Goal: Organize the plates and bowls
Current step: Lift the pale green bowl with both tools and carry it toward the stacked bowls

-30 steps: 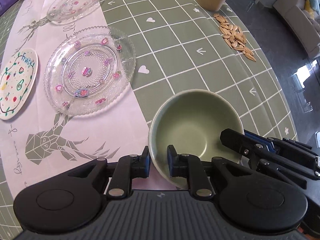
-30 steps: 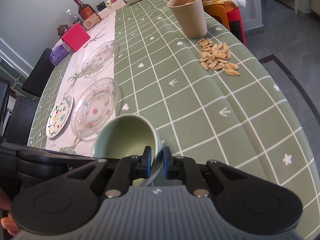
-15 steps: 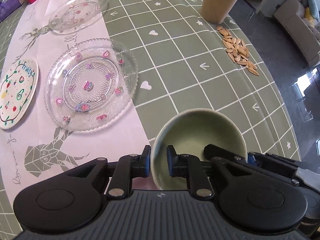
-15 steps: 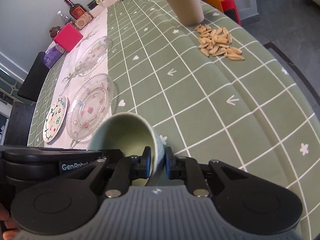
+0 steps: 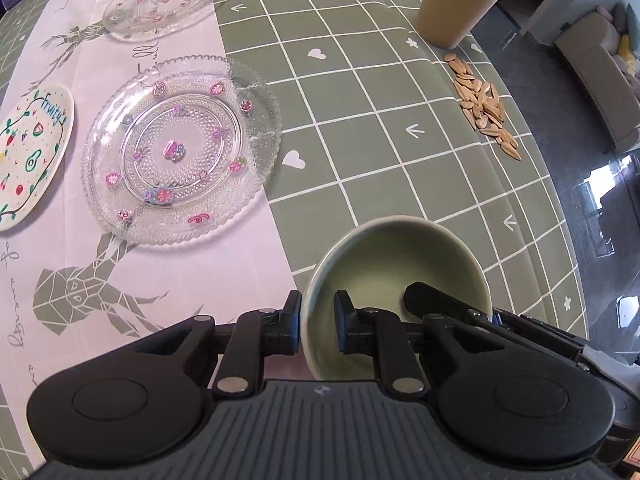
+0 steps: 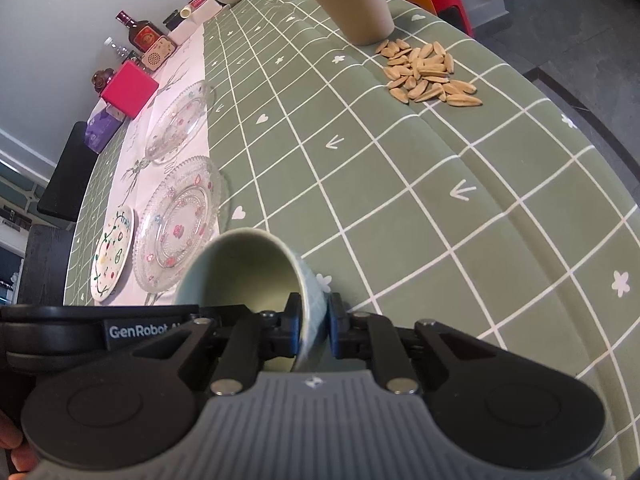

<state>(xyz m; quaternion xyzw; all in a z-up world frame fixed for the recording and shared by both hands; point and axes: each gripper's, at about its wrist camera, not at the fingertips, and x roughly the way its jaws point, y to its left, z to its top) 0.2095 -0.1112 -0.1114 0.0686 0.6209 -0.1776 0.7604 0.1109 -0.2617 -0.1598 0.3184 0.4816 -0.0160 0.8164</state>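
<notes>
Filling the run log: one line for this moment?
phase: bowl carry | left tongs: shut on green bowl rim | right tongs: shut on opposite rim | bowl: tilted | glass plate: on runner

You see: pale sage-green glazed ceramic bowl (image 5: 400,264) | clear beaded glass plate (image 5: 180,152) with pink/purple motifs | white round plate (image 5: 28,152) with fruit doodles, blue lettering | green tablecloth (image 5: 360,120), white grid, hearts, arrows | tan paper cup (image 6: 352,4) | beige seeds (image 6: 428,74)

You see a smooth glazed ceramic green bowl (image 5: 394,256), beaded clear glass plate (image 5: 180,148), matt checked tablecloth (image 5: 360,120), matt black plastic gripper fingers (image 5: 290,322).
</notes>
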